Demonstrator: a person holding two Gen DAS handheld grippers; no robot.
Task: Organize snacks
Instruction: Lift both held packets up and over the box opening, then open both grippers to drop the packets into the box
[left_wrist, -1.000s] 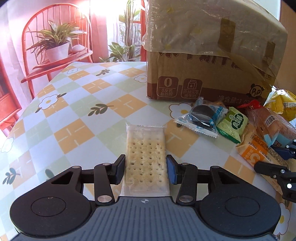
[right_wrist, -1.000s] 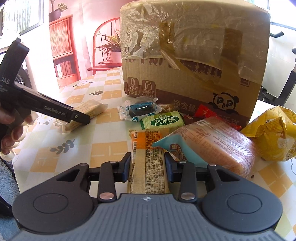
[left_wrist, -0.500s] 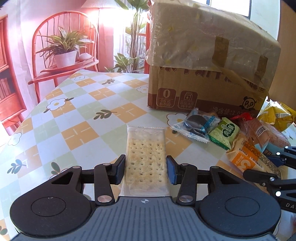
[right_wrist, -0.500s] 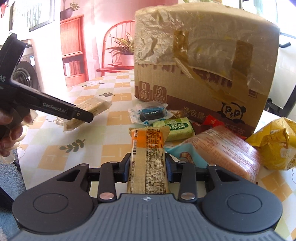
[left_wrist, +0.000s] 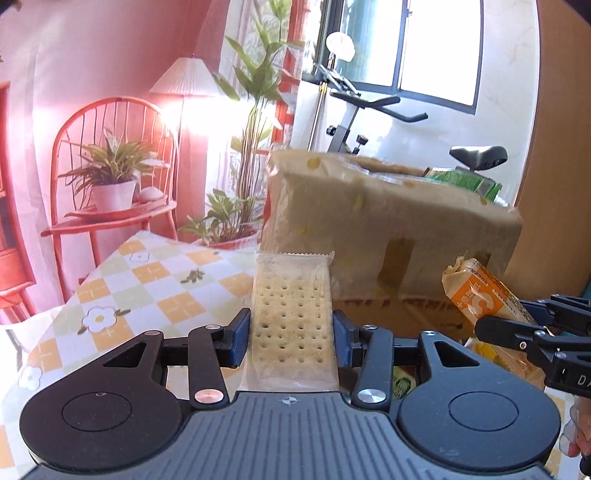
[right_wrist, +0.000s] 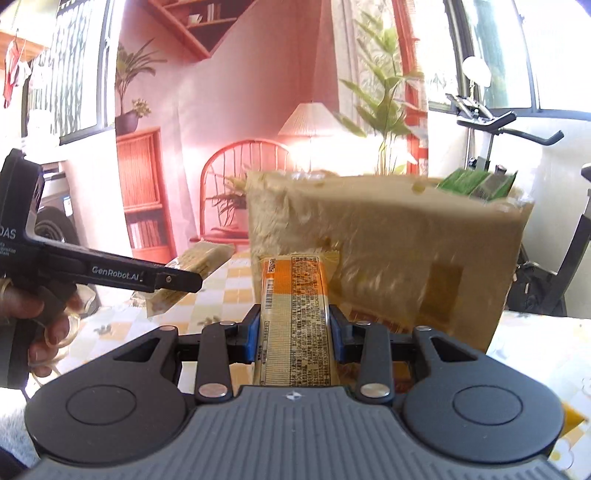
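Left gripper (left_wrist: 291, 341) fingers clamp a clear-wrapped cracker pack (left_wrist: 291, 321); right gripper (right_wrist: 293, 339) fingers clamp an orange snack bar (right_wrist: 293, 317), both packs jutting forward.

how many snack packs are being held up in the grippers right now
2: a clear cracker pack clamped in the left gripper, and an orange snack pack clamped in the right gripper. Other snacks on the table are mostly hidden.

"GenRobot.AI" stands on the left gripper (right_wrist: 173, 284) finger

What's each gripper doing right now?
Left gripper: shut on the clear-wrapped cracker pack.
Right gripper: shut on the orange snack bar.
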